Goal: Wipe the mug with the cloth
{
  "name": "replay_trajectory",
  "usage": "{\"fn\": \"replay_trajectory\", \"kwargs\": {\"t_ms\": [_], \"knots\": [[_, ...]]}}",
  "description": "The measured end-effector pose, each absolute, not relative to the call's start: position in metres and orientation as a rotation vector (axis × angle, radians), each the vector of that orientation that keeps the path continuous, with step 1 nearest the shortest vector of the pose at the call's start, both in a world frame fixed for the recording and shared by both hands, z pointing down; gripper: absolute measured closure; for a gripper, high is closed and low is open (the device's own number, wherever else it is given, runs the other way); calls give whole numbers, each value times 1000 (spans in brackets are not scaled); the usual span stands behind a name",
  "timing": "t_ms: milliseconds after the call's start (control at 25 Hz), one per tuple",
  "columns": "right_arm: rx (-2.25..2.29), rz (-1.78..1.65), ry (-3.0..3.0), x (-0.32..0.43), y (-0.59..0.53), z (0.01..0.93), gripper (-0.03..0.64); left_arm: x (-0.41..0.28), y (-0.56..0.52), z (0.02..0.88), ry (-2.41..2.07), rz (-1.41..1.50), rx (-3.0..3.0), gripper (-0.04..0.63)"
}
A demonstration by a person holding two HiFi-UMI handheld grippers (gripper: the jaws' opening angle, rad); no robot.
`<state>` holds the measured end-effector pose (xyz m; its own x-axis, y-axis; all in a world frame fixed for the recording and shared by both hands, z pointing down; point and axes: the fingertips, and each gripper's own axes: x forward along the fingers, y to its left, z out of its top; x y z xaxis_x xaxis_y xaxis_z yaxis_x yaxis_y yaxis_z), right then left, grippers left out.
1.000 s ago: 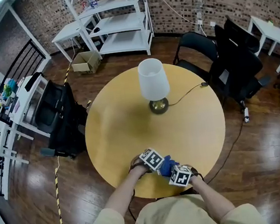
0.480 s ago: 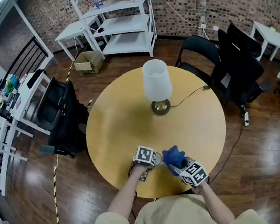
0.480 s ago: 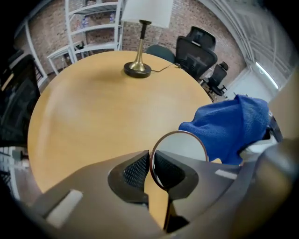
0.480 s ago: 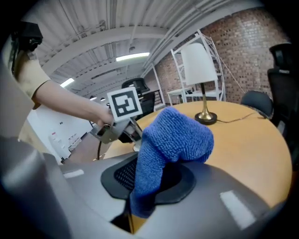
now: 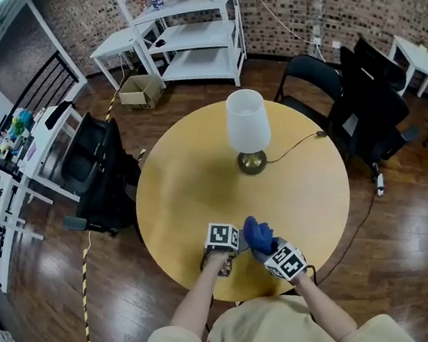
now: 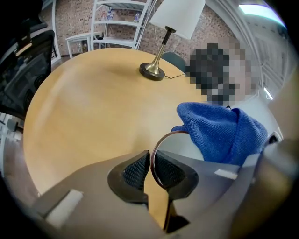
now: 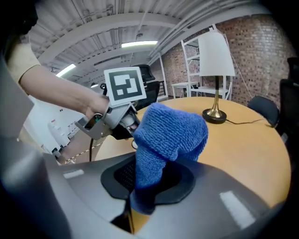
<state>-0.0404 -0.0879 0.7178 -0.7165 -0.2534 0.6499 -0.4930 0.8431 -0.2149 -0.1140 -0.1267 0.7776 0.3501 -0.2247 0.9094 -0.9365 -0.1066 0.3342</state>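
Jaws closed: left gripper [image 6: 150, 170] on apparent mug rim [image 6: 160, 141], right gripper [image 7: 149, 179] on blue cloth [image 7: 170, 130]. Wiping step; cloth contact to be made next.

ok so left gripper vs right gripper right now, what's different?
The left gripper is shut on a thin curved rim, apparently of the mug; the right gripper is shut on the bunched blue cloth. In the head view the right gripper sits nearer the table edge than the left gripper. Shared: both are closed on something, side by side.
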Motion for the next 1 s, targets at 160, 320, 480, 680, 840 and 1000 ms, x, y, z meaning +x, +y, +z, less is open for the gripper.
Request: {"fn": "replay_trajectory", "kwargs": {"t_ms": [160, 320, 480, 680, 840, 1000], "knots": [[556, 521, -2377, -33, -93, 723, 545, -113, -128, 777, -1065, 838, 1578, 557], [600, 562, -2380, -27, -96, 725, 545, -111, -127, 775, -1057, 760, 1556, 546], [643, 628, -2390, -22, -103, 728, 545, -115, -126, 777, -1064, 750, 1543, 553], [680, 653, -2332, -14, -106, 742, 545, -124, -124, 781, -1077, 758, 1536, 566], [661, 737, -2342, -20, -97, 757, 545, -127, -119, 784, -1063, 724, 1519, 568], [622, 760, -2377, -31, -96, 761, 546, -133, -119, 787, -1072, 729, 1513, 566]]}}
